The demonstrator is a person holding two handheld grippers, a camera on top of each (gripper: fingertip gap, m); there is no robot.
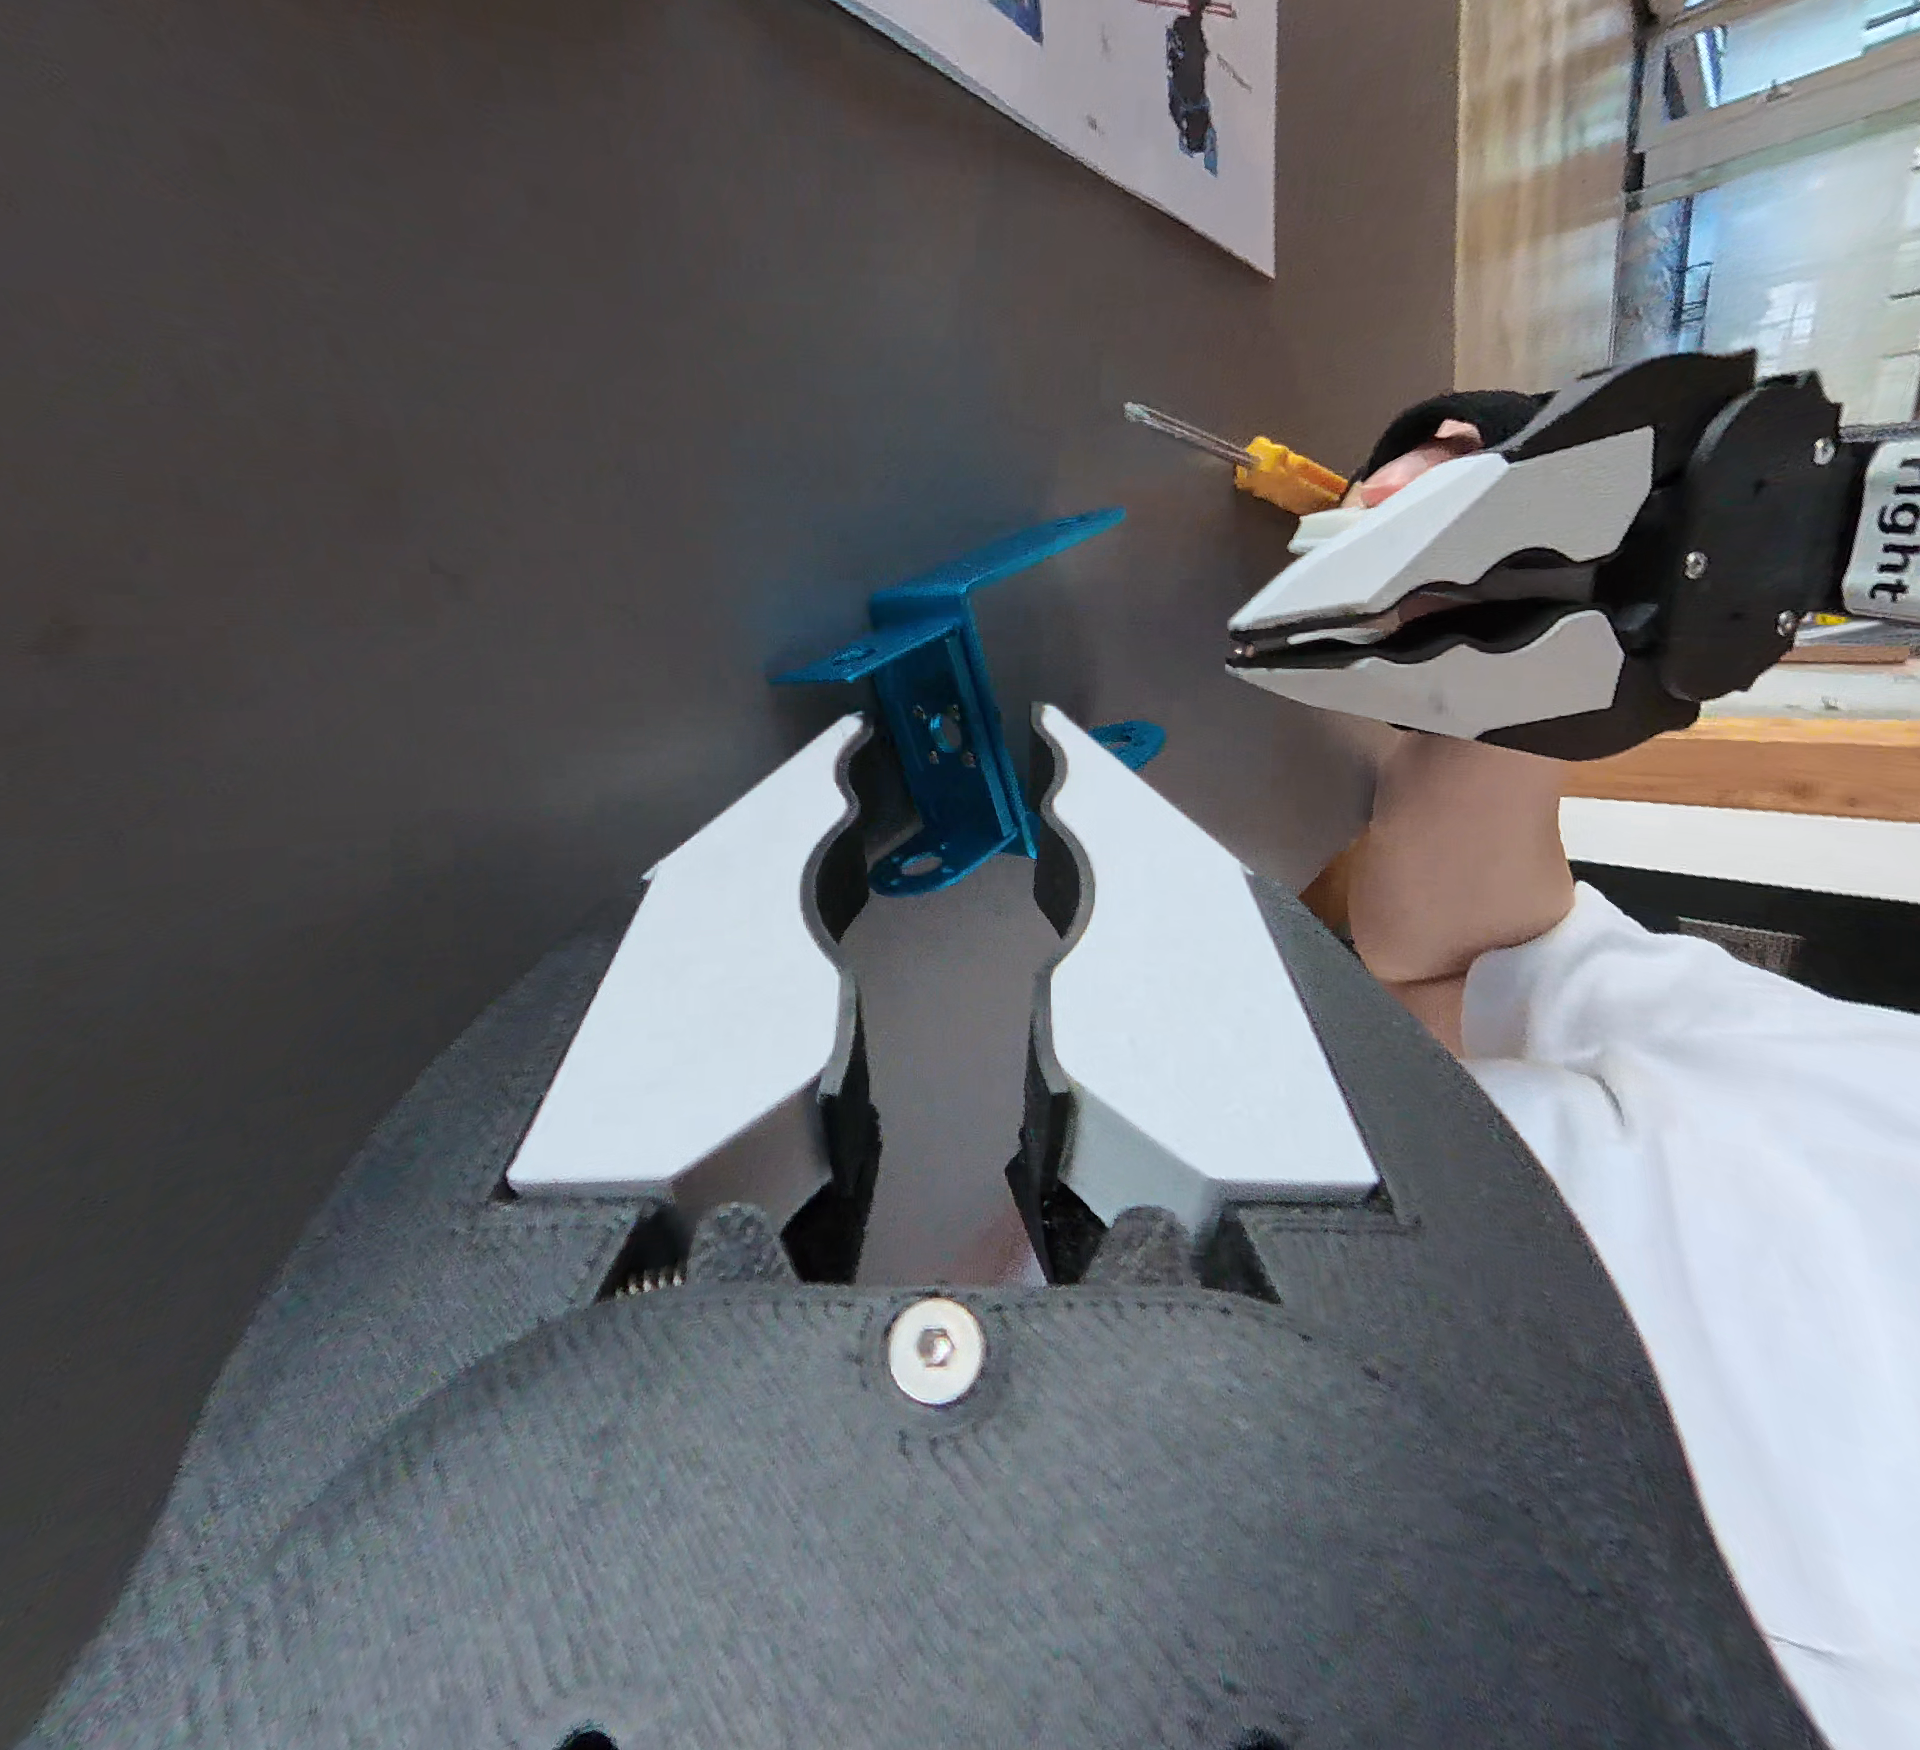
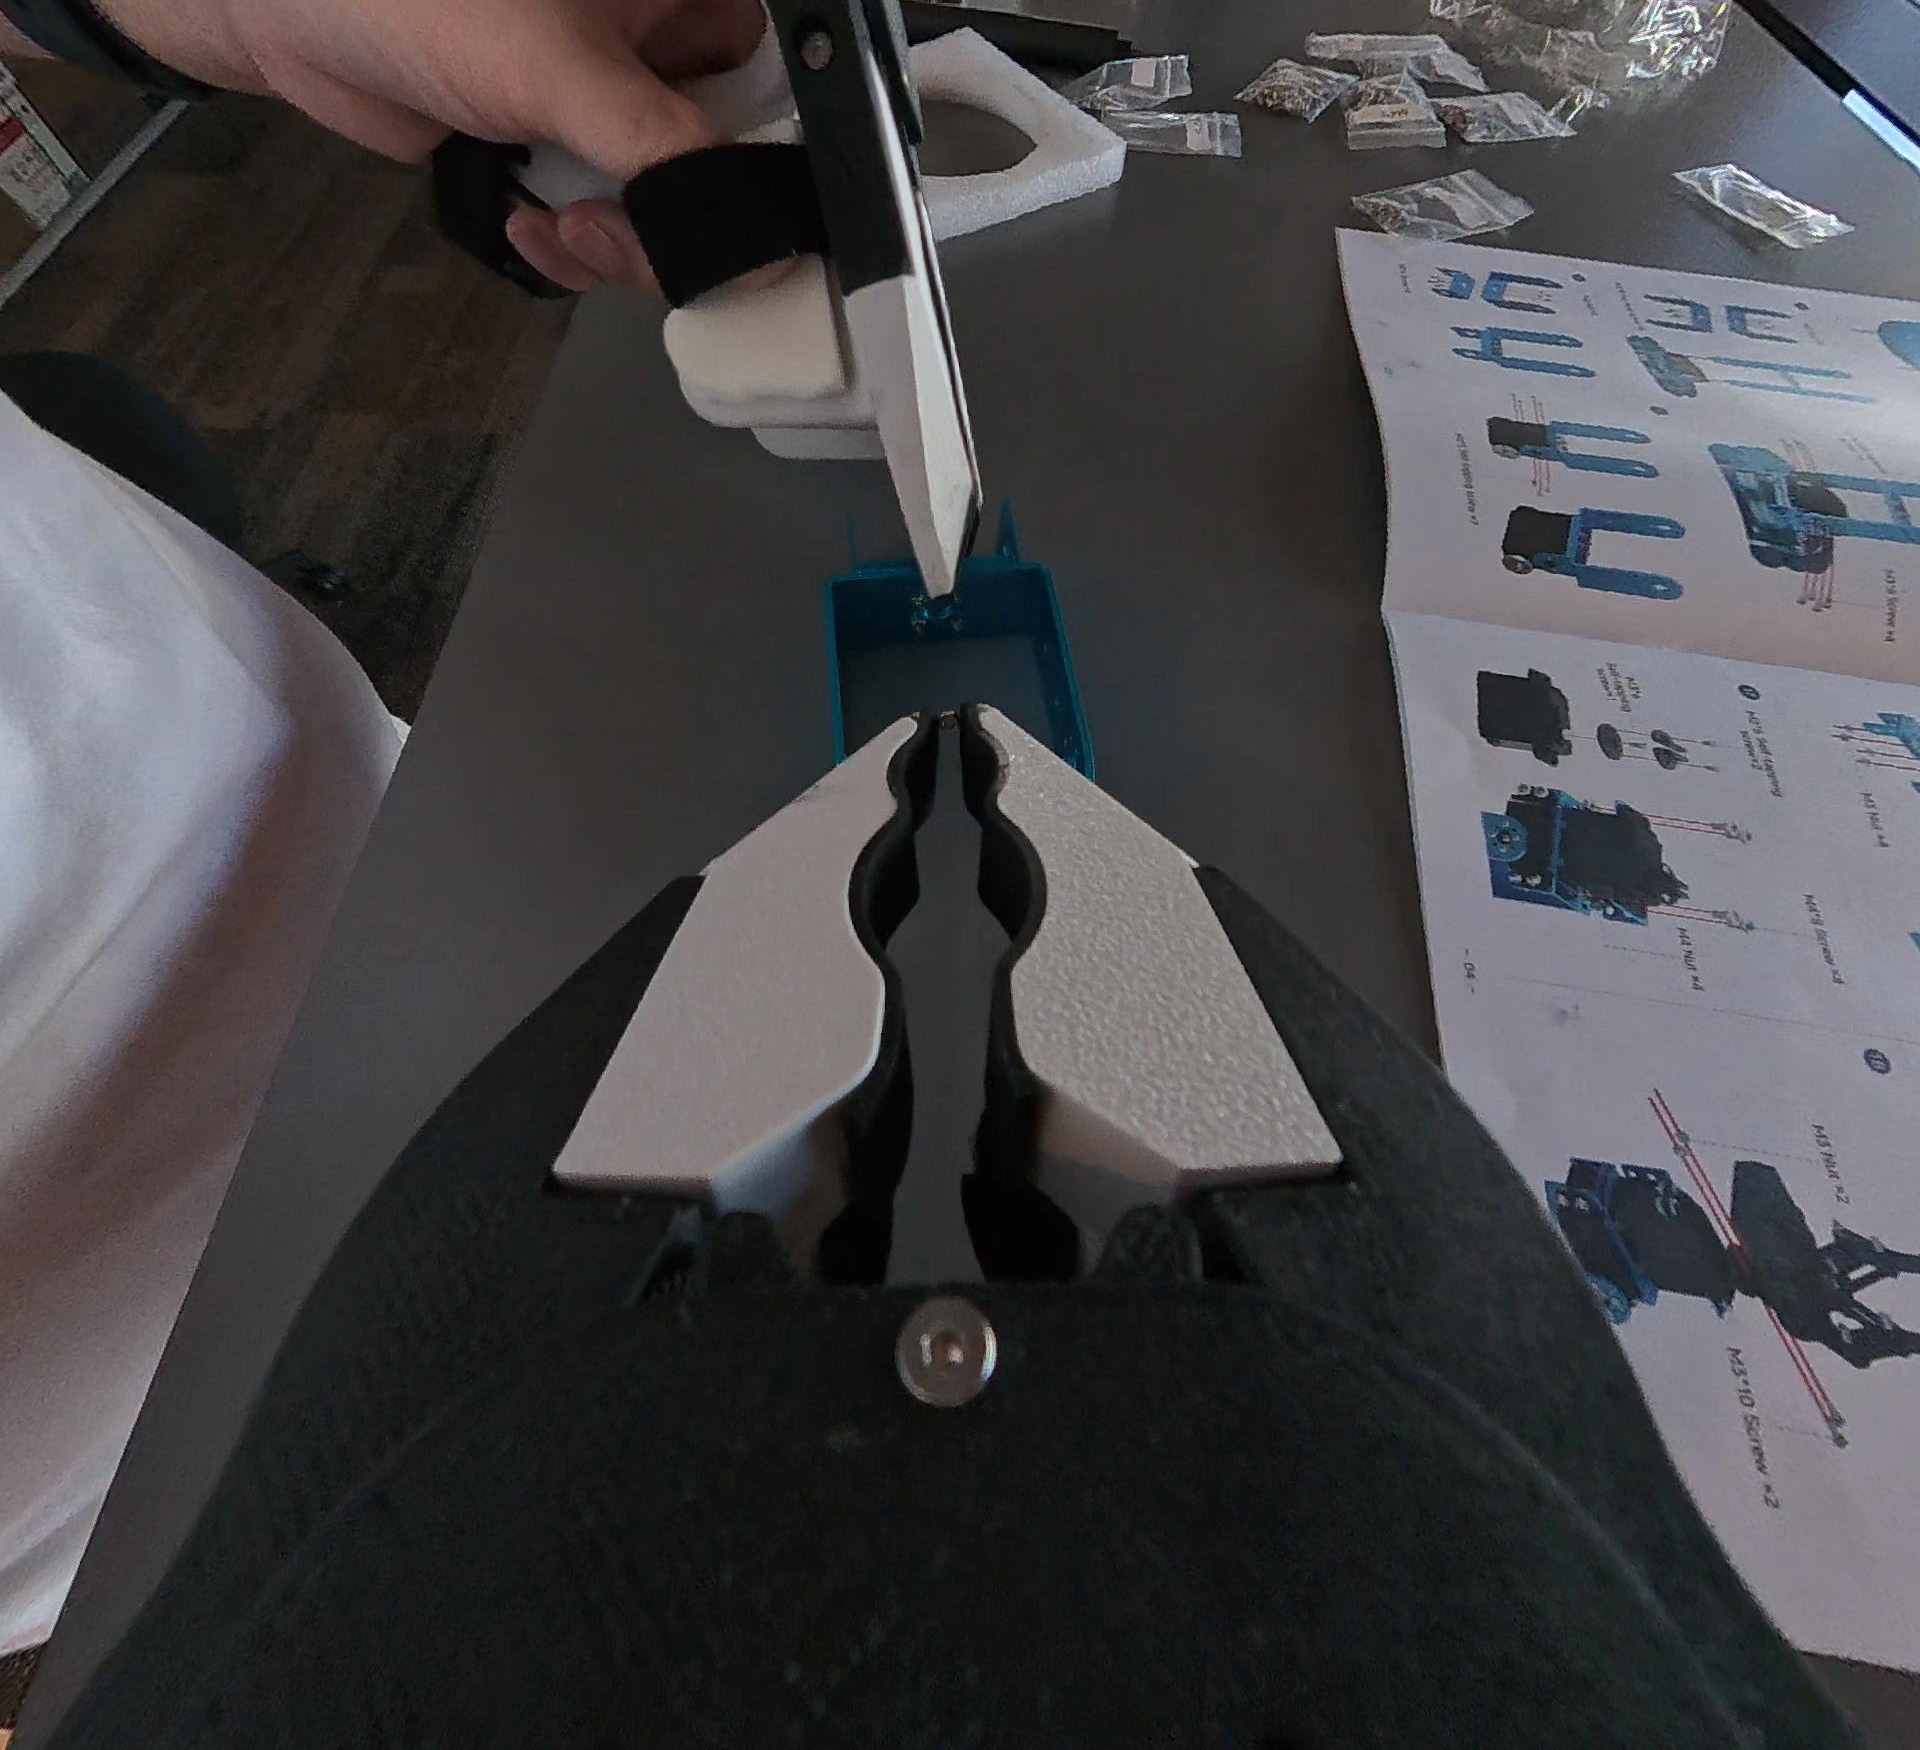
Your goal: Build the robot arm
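On the dark grey table [image 2: 1195,505] stands a blue metal bracket [image 1: 940,651], and both tools crowd it. From the left wrist view, the left gripper [image 1: 948,721] has its fingers parted on either side of the bracket's upright plate; whether they actually press it I cannot tell. From the right wrist view that gripper's tip hides the spot where it meets the bracket. The right gripper [image 2: 943,716] has its fingers nearly closed on a tiny metal piece [image 2: 947,719], too small to name, just short of the bracket's open side. Behind it in the left wrist view pokes a yellow-handled screwdriver [image 1: 1242,455], its handle mostly hidden. An instruction sheet [image 2: 1662,661], cut off at the frame's edge, lies to the right; small clear bags [image 2: 1434,100] and a white foam block [image 2: 997,142] sit farther back. Windows [image 1: 1787,173] brighten the room.
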